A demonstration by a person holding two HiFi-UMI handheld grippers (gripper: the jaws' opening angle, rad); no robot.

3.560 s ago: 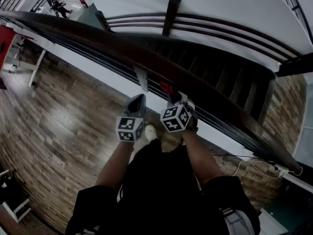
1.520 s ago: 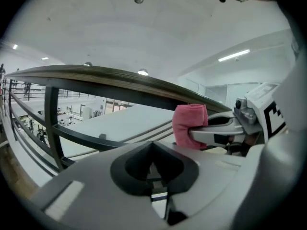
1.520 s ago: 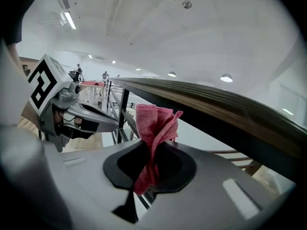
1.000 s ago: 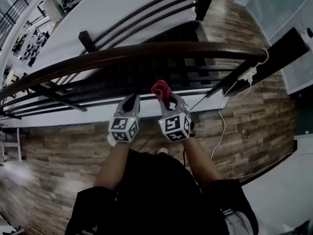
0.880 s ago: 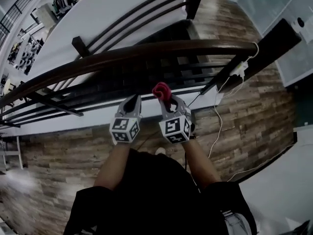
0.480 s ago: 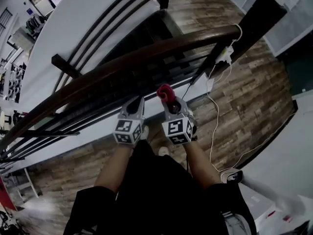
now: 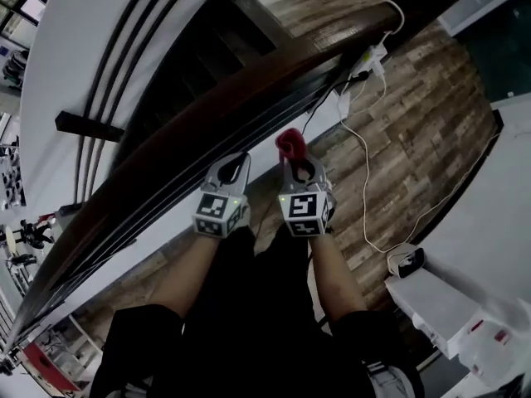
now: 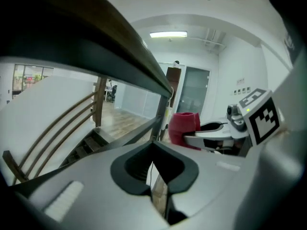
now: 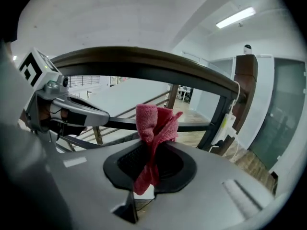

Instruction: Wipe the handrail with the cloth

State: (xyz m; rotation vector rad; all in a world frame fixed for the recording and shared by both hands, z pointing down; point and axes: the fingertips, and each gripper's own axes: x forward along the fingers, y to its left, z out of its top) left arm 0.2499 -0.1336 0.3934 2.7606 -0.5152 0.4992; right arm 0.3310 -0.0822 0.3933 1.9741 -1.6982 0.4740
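Note:
The dark brown handrail (image 7: 249,89) runs diagonally from upper right to lower left in the head view. Both grippers are held side by side on the near side of it, apart from the rail. My right gripper (image 7: 292,157) is shut on a red cloth (image 7: 289,145), which sticks up bunched from the jaws. In the right gripper view the cloth (image 9: 153,121) stands under the curved handrail (image 9: 144,61). My left gripper (image 7: 235,164) is shut with nothing in it. In the left gripper view its jaws (image 8: 153,150) meet, with the handrail (image 8: 120,37) overhead and the cloth (image 8: 184,127) to the right.
Thin dark lower rails (image 7: 207,152) run under the handrail, with a stairwell (image 7: 191,65) beyond. A white adapter (image 7: 375,55) hangs at the end post, and its cable (image 7: 365,172) trails over the wood floor to a small device (image 7: 405,262). White boxes (image 7: 448,305) lie at lower right.
The view has swung round, so the handrail now slants steeply and its end post has gone to the top right. Both grippers stay side by side, the right one still holding the cloth.

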